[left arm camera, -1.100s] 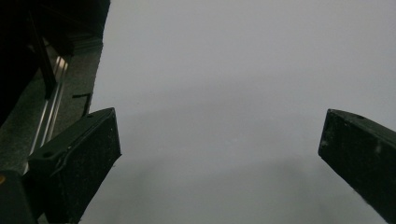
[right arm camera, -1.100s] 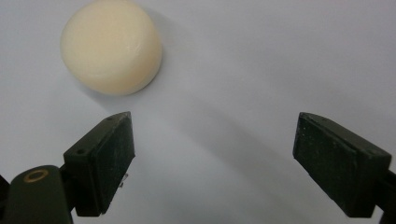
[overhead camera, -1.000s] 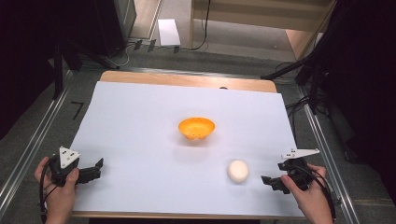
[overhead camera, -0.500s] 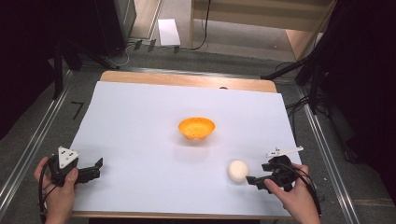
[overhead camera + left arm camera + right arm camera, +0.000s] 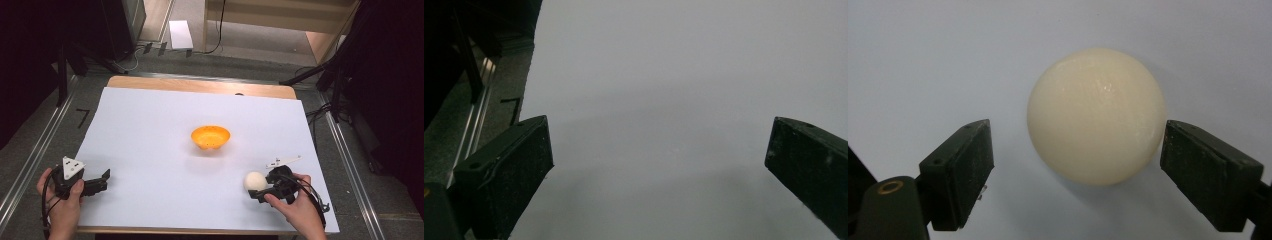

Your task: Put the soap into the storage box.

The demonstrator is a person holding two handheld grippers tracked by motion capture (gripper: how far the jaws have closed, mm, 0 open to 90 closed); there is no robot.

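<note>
- I am reaching my right gripper (image 5: 256,192) toward the cream ball (image 5: 255,181), which is lying on the white table sheet (image 5: 150,130), nearer me than the orange bowl (image 5: 210,137) and off to its right.
- My right claw is spread wide, one jaw sitting on each side of the ball (image 5: 1096,116), neither one touching it as far as I can judge.
- My left gripper (image 5: 102,180) is resting well left of the bowl, near the sheet's front corner, jaws spread and holding nothing.
- I judge the grasp is the step in hand: next I am needing to slide slightly forward, then close gently so the ball is not rolling away.
</note>
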